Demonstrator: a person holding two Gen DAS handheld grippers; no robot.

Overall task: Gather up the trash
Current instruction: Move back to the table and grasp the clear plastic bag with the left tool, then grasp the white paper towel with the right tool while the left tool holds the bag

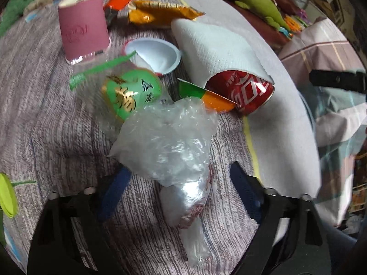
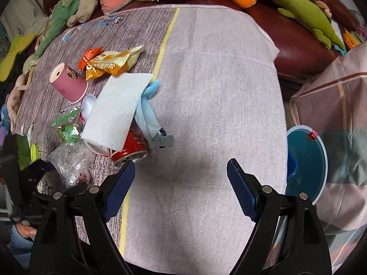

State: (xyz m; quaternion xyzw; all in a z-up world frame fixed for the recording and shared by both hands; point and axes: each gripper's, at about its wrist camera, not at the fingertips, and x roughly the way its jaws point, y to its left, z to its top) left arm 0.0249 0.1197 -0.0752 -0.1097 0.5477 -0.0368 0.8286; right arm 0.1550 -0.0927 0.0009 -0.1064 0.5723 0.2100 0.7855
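The left gripper (image 1: 176, 188) is pitched steeply down over a crumpled clear plastic bag (image 1: 169, 142), its blue pads straddling the bag without pressing on it. Toward twelve o'clock a red can (image 1: 243, 91) is lodged under a white paper towel (image 1: 213, 52). The right gripper (image 2: 181, 183) is held wide and empty above bare tablecloth (image 2: 218, 91), with a blue bin (image 2: 307, 162) at three o'clock.

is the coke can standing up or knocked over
Knocked over. The red can lies on its side on the cloth, its round end facing sideways in the right wrist view, with the white paper towel draped over it.
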